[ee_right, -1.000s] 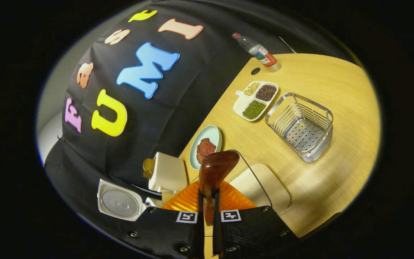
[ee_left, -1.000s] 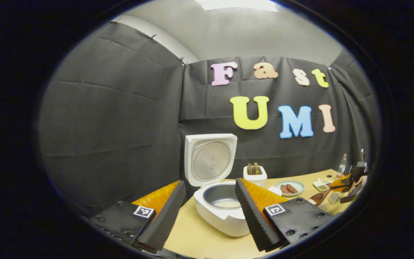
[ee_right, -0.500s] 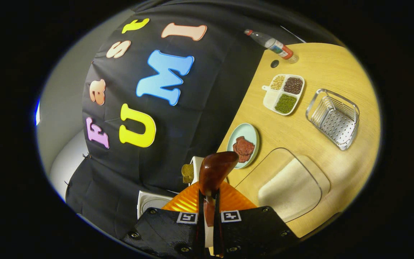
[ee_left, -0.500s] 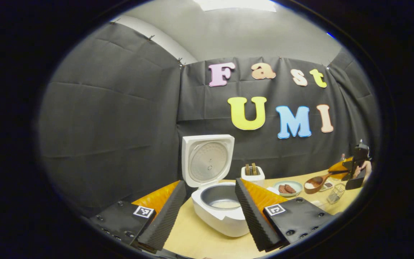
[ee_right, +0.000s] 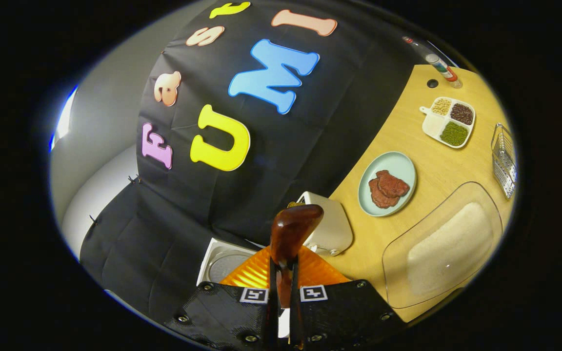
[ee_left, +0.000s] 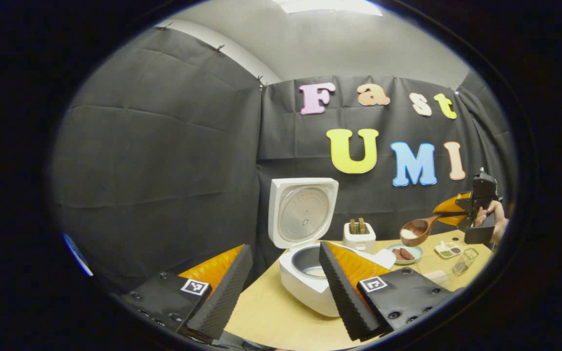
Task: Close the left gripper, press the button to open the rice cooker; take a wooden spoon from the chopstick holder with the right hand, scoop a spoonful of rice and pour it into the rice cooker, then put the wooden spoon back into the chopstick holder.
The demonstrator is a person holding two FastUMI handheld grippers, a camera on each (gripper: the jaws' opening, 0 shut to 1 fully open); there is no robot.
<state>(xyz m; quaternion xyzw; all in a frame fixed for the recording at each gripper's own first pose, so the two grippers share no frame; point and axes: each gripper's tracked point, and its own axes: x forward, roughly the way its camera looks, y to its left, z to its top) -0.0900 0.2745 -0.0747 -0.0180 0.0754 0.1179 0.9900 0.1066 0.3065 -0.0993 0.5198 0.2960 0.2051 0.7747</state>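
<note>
Left gripper view: rice cooker [ee_left: 310, 280] open, left fingers [ee_left: 222, 287] wide; right fingers [ee_right: 272, 292] clamp rice-filled wooden spoon [ee_left: 415, 229].

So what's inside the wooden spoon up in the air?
The brown wooden spoon holds a little white rice in its bowl. In the right gripper view the bowl faces away, hiding the rice.
</note>
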